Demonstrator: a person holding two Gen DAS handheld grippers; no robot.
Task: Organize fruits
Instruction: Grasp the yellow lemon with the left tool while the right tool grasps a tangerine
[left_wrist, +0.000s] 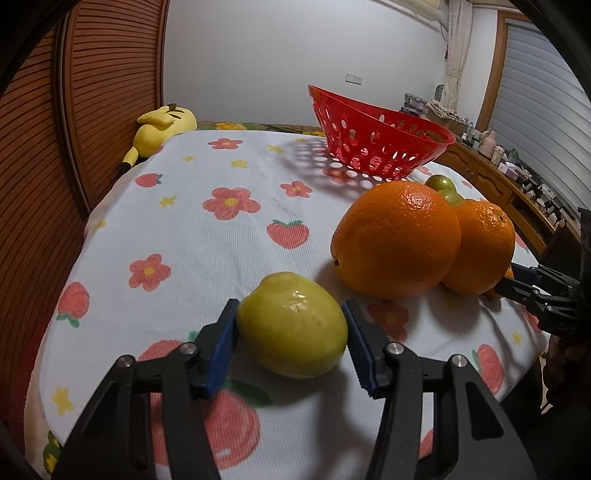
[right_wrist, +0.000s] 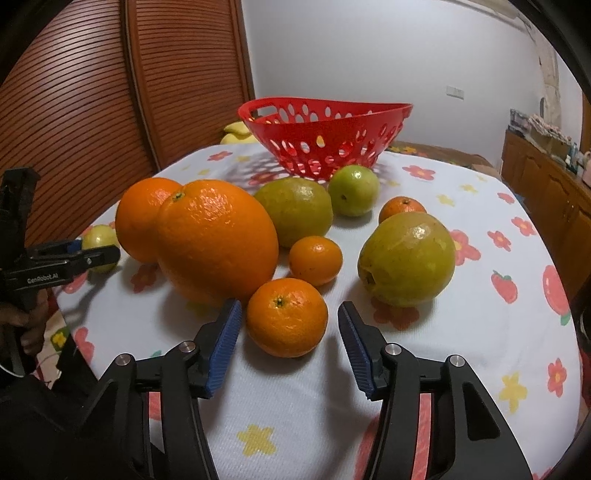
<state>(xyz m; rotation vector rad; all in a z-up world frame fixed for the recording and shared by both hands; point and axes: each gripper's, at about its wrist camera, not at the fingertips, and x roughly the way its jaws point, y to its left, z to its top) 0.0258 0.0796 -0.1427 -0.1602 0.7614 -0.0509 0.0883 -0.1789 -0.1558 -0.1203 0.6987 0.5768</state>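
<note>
My left gripper (left_wrist: 290, 314) is open around a small yellow-green fruit (left_wrist: 291, 325) lying on the floral cloth; its blue pads (left_wrist: 225, 339) sit at either side, close to it. Two big oranges (left_wrist: 397, 240) lie to its right. My right gripper (right_wrist: 290, 314) is open around a small mandarin (right_wrist: 287, 317), with gaps on both sides. Beyond it lie the big oranges (right_wrist: 218, 240), another mandarin (right_wrist: 316, 260), greenish fruits (right_wrist: 406, 258) and a green round fruit (right_wrist: 354, 190). The red perforated basket (right_wrist: 325, 122) stands empty at the back; it also shows in the left wrist view (left_wrist: 376, 136).
A white cloth with flowers and strawberries (left_wrist: 221, 229) covers the table. A yellow plush toy (left_wrist: 162, 125) lies at the far left edge by a wooden slatted door (left_wrist: 92, 92). A wooden sideboard with clutter (left_wrist: 517, 177) runs along the right.
</note>
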